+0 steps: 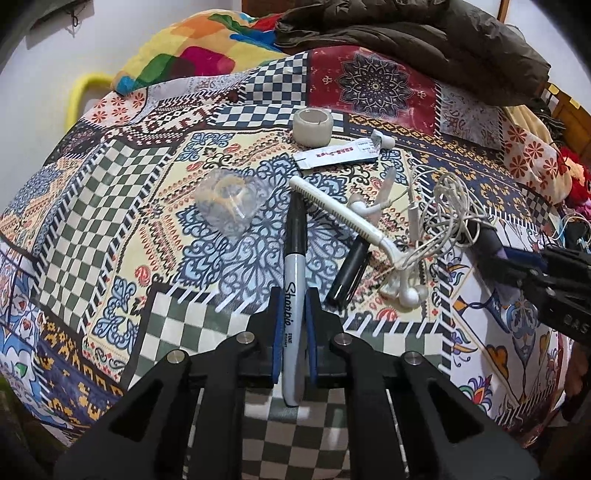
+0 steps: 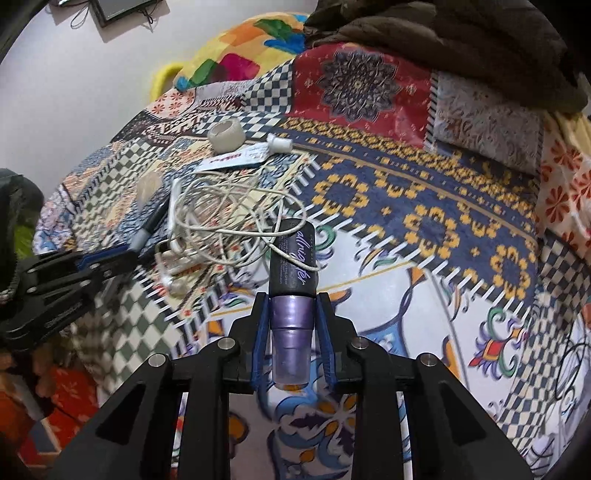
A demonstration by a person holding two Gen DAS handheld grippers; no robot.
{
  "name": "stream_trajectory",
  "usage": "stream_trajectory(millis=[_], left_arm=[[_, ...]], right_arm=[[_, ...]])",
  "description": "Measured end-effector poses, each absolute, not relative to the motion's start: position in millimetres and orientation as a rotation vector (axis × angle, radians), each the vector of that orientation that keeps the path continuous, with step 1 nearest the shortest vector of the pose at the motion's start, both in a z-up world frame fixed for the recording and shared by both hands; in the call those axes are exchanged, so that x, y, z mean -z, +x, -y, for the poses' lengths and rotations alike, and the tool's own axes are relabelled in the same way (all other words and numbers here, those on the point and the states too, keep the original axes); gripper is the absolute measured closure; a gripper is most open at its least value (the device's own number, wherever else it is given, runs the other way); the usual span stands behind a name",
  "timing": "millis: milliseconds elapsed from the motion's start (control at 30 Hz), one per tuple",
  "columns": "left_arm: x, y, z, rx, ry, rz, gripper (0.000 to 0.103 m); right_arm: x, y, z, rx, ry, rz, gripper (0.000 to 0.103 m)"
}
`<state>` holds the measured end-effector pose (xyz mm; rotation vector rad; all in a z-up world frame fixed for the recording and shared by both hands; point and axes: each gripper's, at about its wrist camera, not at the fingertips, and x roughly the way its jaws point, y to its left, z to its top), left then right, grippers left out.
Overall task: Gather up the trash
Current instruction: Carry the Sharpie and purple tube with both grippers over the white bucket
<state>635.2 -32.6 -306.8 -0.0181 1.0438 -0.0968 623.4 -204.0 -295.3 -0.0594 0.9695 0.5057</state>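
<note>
Already both are loaded: the left hand-held gripper (image 1: 291, 314) is clamped on a marker (image 1: 294, 295) lying lengthwise between its jaws. The right hand-held gripper (image 2: 291, 314) clamps a purple bottle (image 2: 291, 288) the same way (remaining litter sits toward each frame's upper middle).

Worked over bed covered in busy patchwork-print cotton spread (image 1: 122, 206): checks, dark red medallion panel, blue-and-yellow floral bands. Plain white wall (image 2: 74, 92) behind my bed, evenly lit. Bright yellow tubular bed rail (image 1: 79, 94) curved against wall. Plush multicoloured blanket, yellow with red, green, blue blocks (image 1: 177, 48), bunched at far end. Crumpled olive-brown padded jacket (image 2: 443, 40) lay beside it. Dark rectangular frame with dangling cords (image 2: 118, 11) hung on wall.
</note>
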Motion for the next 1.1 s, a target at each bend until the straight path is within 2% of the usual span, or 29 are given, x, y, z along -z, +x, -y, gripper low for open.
stream_trajectory(millis=[233, 667, 833, 1100], left_arm=[[297.3, 630.8, 35.0, 0.144, -0.096, -1.112, 0.093], [236.5, 574.6, 35.3, 0.149, -0.141, -1.039, 0.093], [205.1, 549.3, 28.7, 0.137, -0.156, -0.983, 0.093], [150.7, 496.4, 6.5, 0.09, -0.176, -0.888, 0.093]], right_arm=[[278.0, 613.6, 216.4, -0.625, 0.079, -1.092, 0.08], [278.7, 575.5, 218.2, -0.614, -0.027, -1.16, 0.08], [258.8, 558.3, 219.5, -0.61, -0.005, -1.11, 0.08], [187.3, 519.7, 194.0, -0.621, -0.055, -0.926, 0.08]])
